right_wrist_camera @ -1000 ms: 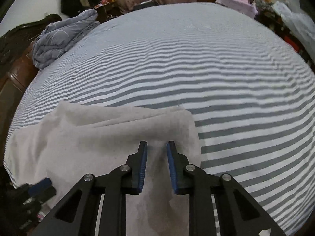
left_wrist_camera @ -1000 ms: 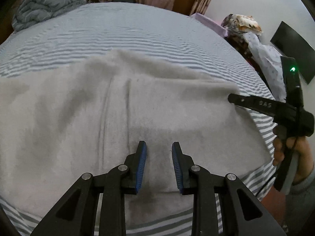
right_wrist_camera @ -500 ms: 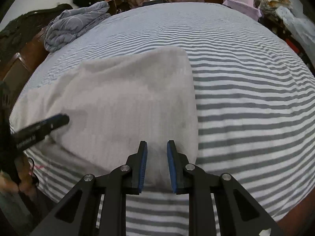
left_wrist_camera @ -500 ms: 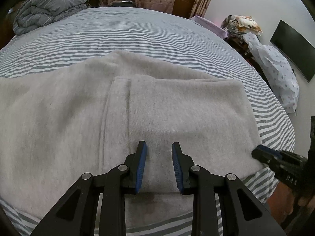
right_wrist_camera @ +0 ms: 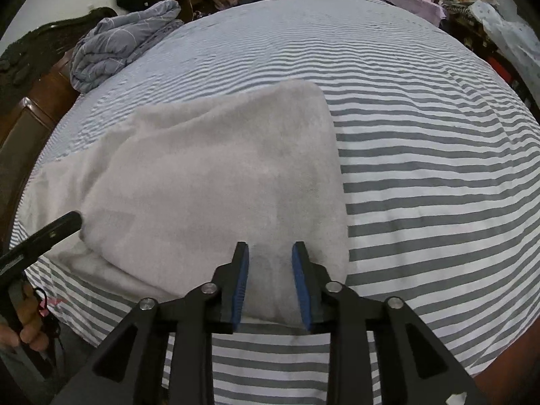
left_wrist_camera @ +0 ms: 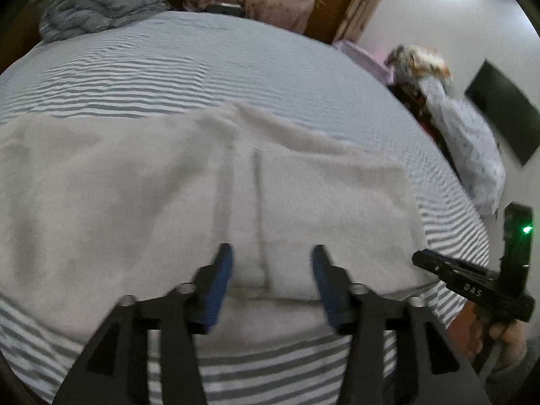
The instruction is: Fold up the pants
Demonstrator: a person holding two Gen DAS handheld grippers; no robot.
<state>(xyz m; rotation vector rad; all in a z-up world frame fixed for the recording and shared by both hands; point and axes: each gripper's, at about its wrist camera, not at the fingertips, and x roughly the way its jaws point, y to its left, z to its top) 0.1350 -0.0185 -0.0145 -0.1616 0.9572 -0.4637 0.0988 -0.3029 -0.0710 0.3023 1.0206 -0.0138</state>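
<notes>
Lying across the near part of the striped bed [right_wrist_camera: 422, 141], the pants [right_wrist_camera: 216, 175] are showing as a pale, soft slab with at least one fold already in them: the right view is showing a doubled, rounded end on the right and a flatter layer trailing off to the left, while the left view is showing a seam running from far to near down the middle.

Doing the next fold well is, in my judgement, a matter of taking both near corners at the same level, gathering every layer in each bite, and carrying them together so the edges are meeting squarely rather than skewing. Fabric this thick is likely springing back, so pressing the crease flat afterwards is looking wise.

The left gripper [left_wrist_camera: 271, 287] is hovering low over the near edge of the pants, its fingers spread wide on either side of the seam and holding nothing. The right gripper [right_wrist_camera: 270, 280] is hanging over the near right end of the pants, its fingers parted more narrowly, with cloth showing in the gap; whether they are touching it I cannot tell, but they are not pinching it. Both are pointing toward the far side of the bed. A bundled duvet [right_wrist_camera: 118, 44] is sitting at the far left corner, well apart from the pants.
</notes>
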